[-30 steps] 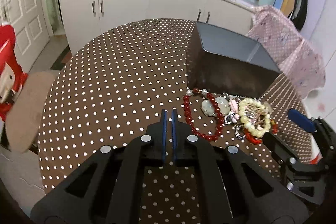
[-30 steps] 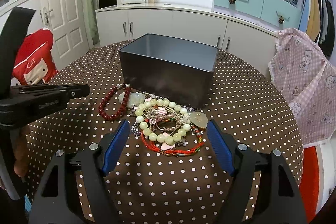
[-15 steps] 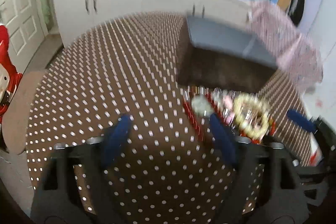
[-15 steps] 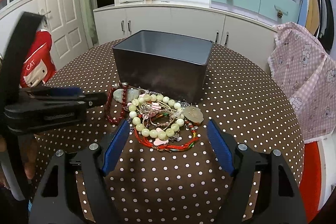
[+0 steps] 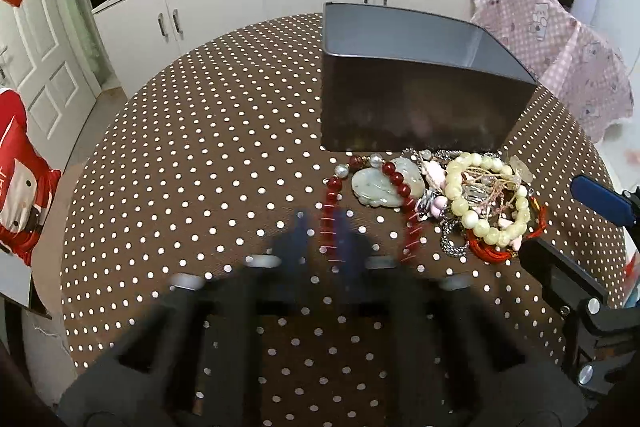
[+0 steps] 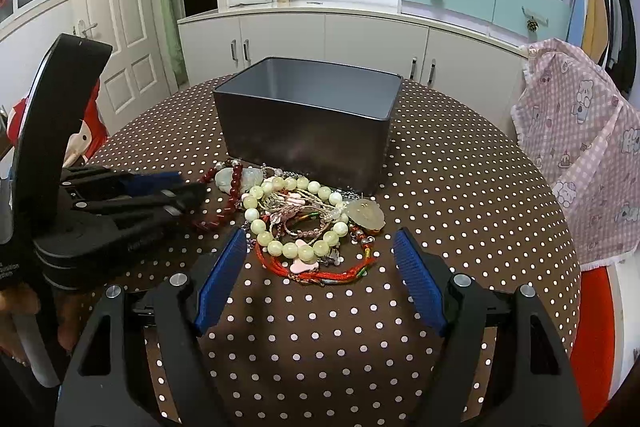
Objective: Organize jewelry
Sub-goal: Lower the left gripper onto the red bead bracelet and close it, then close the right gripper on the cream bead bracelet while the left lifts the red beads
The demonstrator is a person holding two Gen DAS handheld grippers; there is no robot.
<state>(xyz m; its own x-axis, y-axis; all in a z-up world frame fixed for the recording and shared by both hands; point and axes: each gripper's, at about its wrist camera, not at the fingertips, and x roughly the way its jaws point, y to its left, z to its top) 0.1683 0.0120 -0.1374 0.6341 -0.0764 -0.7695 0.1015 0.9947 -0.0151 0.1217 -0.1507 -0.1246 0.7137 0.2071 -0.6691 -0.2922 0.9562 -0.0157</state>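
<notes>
A pile of jewelry lies in front of a dark grey box (image 5: pixel 416 75) (image 6: pixel 308 123) on the polka-dot table. It holds a red bead bracelet (image 5: pixel 332 195) (image 6: pixel 230 201), a pale jade pendant (image 5: pixel 374 183), a cream bead bracelet (image 5: pixel 480 223) (image 6: pixel 280 247) and red cords (image 6: pixel 320 273). My left gripper (image 5: pixel 322 235) (image 6: pixel 188 187) is motion-blurred, its jaws narrow around the left side of the red bracelet. My right gripper (image 6: pixel 320 283) is wide open, just in front of the pile, holding nothing.
The round table (image 6: pixel 460 195) has a brown dotted cloth. A pink patterned cloth (image 6: pixel 580 163) hangs over something at the right. White cabinets (image 6: pixel 320 39) stand behind. A red cushion (image 5: pixel 16 183) sits at the left beyond the table edge.
My left gripper was shut, then opened wide, and now its jaws are closing around the red bracelet as it moves forward. My right gripper stays open and has edged closer to the pile.
</notes>
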